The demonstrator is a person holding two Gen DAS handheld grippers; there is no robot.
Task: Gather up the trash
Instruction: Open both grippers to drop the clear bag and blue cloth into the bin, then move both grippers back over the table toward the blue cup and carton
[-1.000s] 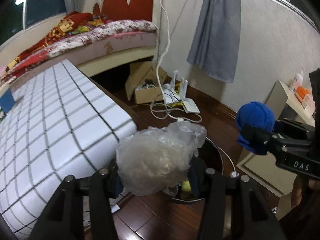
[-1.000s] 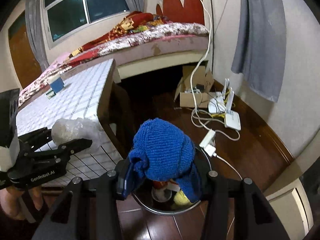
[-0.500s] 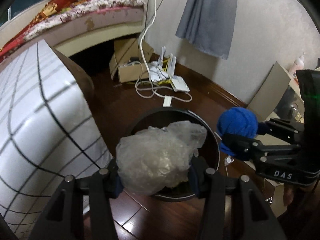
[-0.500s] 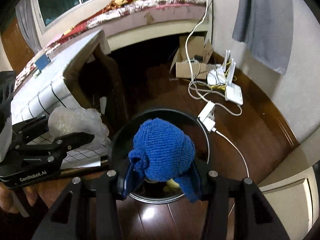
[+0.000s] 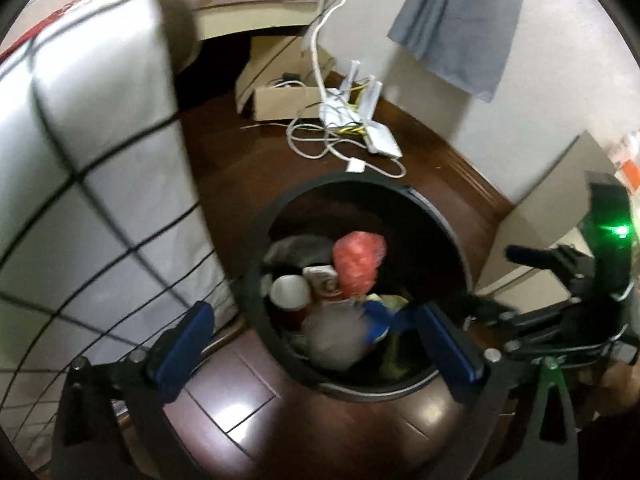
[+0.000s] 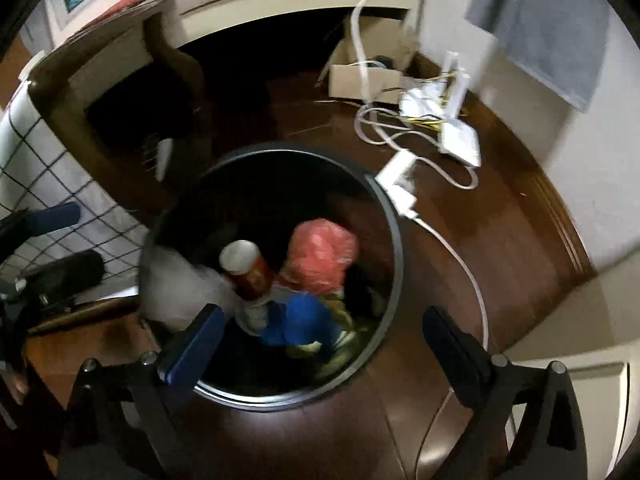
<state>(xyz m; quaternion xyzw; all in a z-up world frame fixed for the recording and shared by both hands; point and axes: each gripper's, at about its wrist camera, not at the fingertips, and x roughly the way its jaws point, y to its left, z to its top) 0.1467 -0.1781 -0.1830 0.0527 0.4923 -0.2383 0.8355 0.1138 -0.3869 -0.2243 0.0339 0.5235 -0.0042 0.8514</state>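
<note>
Left wrist view: the left gripper [image 5: 316,344] is spread wide and holds nothing, above the round black trash bin [image 5: 260,240]. Inside lie a crumpled clear plastic bag [image 5: 334,340], a blue knitted cloth [image 5: 378,316] and a red plastic bag [image 5: 358,262]. A grid-patterned white table [image 5: 80,160] stands left.

Right wrist view: the right gripper [image 6: 320,346] is likewise wide apart and unloaded. A white power cable [image 6: 460,264] runs beside the bin; a cardboard box [image 6: 364,76] sits behind.

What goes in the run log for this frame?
left gripper: open, empty | right gripper: open, empty | clear plastic bag, blue knit cloth: inside trash bin | phase: both released
</note>
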